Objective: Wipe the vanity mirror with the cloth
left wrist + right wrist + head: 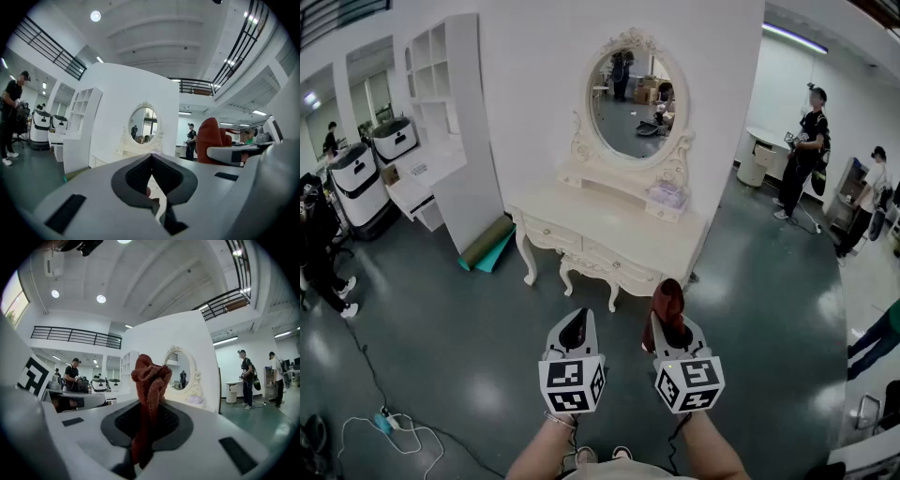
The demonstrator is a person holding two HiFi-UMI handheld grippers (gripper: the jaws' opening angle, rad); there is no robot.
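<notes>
Right fingers (126, 421) pinch red cloth (150, 380); left fingers (138, 175) pressed together, empty. Vanity mirror (630, 91) at 12 o'clock; floor cable (370, 424), 7 o'clock, only in head view.

Upright at the back of a cream dressing table (609, 230), against a white wall panel: an oval vanity mirror (630, 98) in an ornate, carved cream frame with a scrolled crest on top, glass facing forward and reflecting people and boxes of the room. Small and far off in the left gripper view (143, 124) and the right gripper view (180, 372). Well apart from it, pinched between the closed jaws of the right gripper (149, 417): a rust-red terry cloth (150, 380), bunched into a narrow crumpled column, standing up above the jaws with a folded, rumpled top, lower end trailing down through the gap. Not touching the glass.
</notes>
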